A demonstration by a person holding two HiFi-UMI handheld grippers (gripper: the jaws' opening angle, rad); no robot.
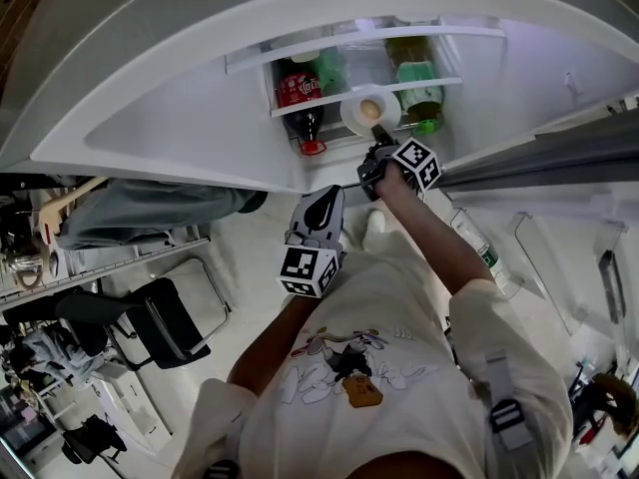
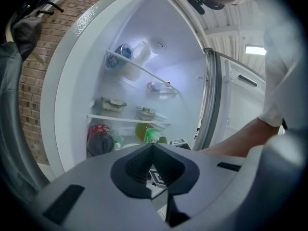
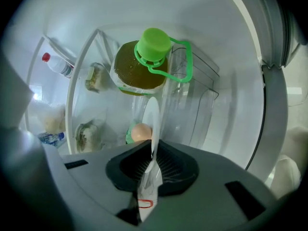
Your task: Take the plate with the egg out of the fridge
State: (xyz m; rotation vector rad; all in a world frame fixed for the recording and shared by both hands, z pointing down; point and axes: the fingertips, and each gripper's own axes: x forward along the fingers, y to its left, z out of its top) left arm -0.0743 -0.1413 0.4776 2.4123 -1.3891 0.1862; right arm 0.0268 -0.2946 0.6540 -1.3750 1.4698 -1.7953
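The fridge (image 1: 190, 128) stood open over a pale floor (image 1: 255, 252). A cola bottle (image 1: 298, 90) and a green-capped bottle (image 3: 144, 64) flanked the plate (image 1: 351, 117) bearing the egg (image 1: 370, 109). The right gripper (image 1: 378, 140) clamped the plate, and the left gripper (image 1: 321, 204) was closed and empty.

No wording legible anywhere. Dark soda bottle (image 1: 299, 93), left end of the fridge shelf (image 1: 334, 103) — red label, white script too small to read. Shirt (image 1: 349, 362) cartoon print — small lettering beside it blurred.

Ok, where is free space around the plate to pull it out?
Toward the person the way is bare. It is crowded sideways: cola bottle at left, green-capped bottle at right of the plate, held by the right tongs.
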